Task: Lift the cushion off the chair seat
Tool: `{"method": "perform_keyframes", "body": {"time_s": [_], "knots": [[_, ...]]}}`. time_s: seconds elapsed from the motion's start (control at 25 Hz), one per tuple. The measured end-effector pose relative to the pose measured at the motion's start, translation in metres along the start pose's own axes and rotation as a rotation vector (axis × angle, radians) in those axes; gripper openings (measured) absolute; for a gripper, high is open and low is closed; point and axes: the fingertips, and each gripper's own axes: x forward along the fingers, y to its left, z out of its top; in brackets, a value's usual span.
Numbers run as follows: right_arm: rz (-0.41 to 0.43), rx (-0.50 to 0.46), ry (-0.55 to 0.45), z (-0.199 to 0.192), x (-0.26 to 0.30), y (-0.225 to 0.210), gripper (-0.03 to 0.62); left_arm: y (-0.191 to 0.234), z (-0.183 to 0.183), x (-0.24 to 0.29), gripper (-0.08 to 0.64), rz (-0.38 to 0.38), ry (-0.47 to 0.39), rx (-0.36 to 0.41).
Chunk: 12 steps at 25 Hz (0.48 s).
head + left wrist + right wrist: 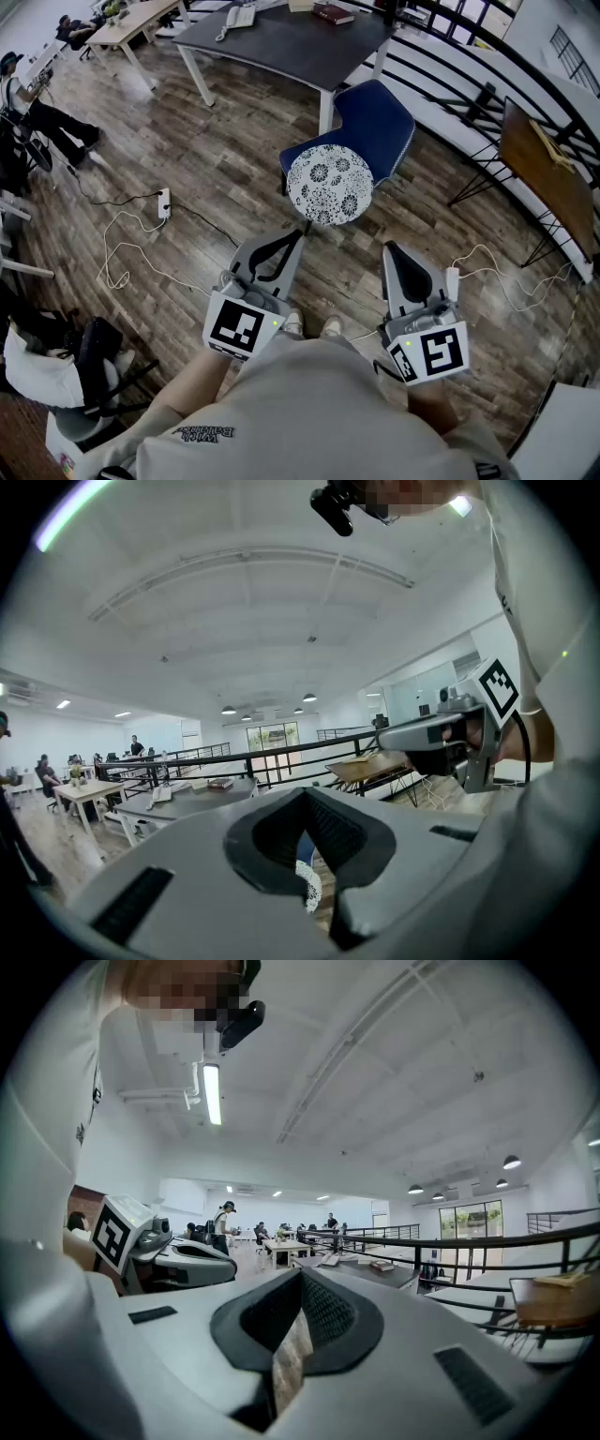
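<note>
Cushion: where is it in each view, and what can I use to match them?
Head view: cushion at centre, lying on the blue chair.
Left gripper view: only a white patterned sliver, low at centre, seen through the jaw gap.
Right gripper view: not in it.
Shared landmark: the dark grey table.

I hold my 2 grippers out in front of me, side by side and apart. My left gripper (298,234) has its jaws pressed together and its nose tipped slightly down. My right gripper (392,251) sits level, jaws also together. My left forearm (192,380) reaches forward.
</note>
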Motion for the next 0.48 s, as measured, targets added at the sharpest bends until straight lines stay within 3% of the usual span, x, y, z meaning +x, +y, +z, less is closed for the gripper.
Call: {"method": "perform_keyframes", "body": {"time_s": [0.28,0.48], "knots": [[-0.009,-0.077,-0.010,0.0047,0.0083,0.0042,0.003,-0.0016,-0.0021,-0.0009,0.003,-0.031,-0.011,-0.021],[-0.027,-0.030,-0.011,-0.0010,0.0077,-0.0006,0.003,-0.0016,0.0004,0.0008,0.005,-0.032,-0.027,-0.009]]}}
